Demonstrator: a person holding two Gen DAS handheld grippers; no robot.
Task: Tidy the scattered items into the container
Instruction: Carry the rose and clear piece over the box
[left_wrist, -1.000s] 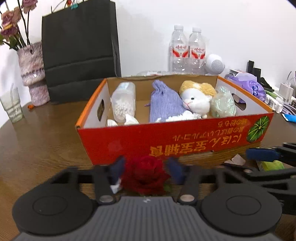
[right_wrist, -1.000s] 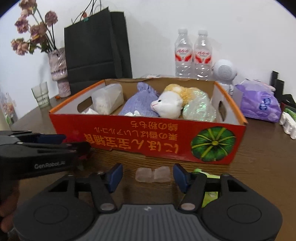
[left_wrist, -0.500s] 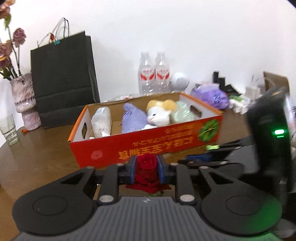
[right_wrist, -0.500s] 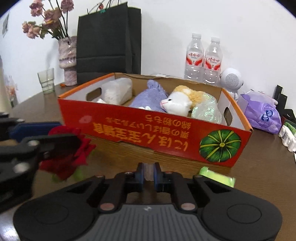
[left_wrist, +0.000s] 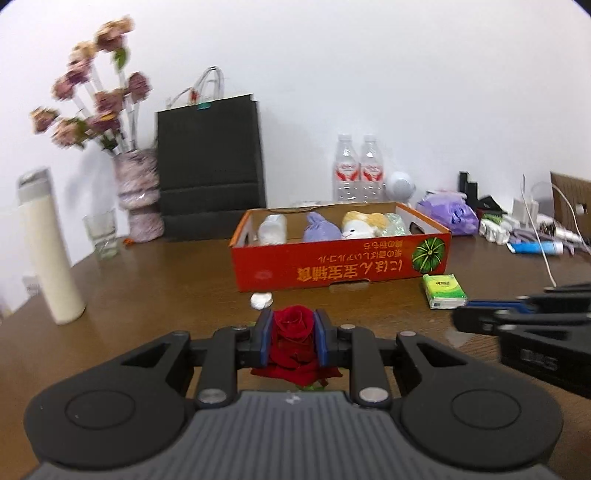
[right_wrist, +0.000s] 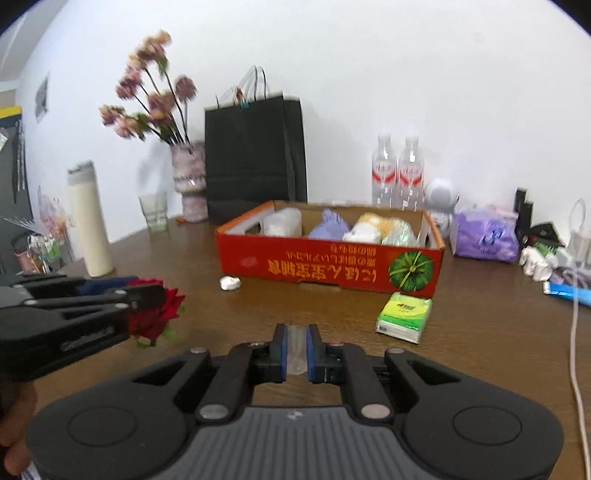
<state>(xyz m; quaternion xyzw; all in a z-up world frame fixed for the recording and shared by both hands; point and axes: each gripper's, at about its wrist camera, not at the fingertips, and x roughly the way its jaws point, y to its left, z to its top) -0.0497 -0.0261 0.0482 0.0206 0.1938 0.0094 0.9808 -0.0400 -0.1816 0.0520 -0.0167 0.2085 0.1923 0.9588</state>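
Observation:
My left gripper (left_wrist: 293, 334) is shut on a red rose (left_wrist: 293, 325), held above the table well in front of the red cardboard box (left_wrist: 340, 264). The rose also shows in the right wrist view (right_wrist: 155, 312). My right gripper (right_wrist: 296, 345) is shut on a small clear plastic packet (right_wrist: 296, 349). The box (right_wrist: 328, 260) holds a clear bag of white beads, a purple pouch, a plush toy and a shiny green bag. A green tissue pack (left_wrist: 443, 291) and a crumpled white wad (left_wrist: 260, 300) lie on the table in front of the box.
A cream tumbler (left_wrist: 48, 251), a drinking glass (left_wrist: 101, 236), a flower vase (left_wrist: 138, 199) and a black paper bag (left_wrist: 210, 166) stand at left and behind. Water bottles (left_wrist: 354, 173), a purple bag (left_wrist: 448, 216), cables and a blue tube (left_wrist: 535, 247) sit at right.
Both grippers closed, the left on the rose, the right on the clear packet, then lifted and pulled back from the box, which now looks farther away.

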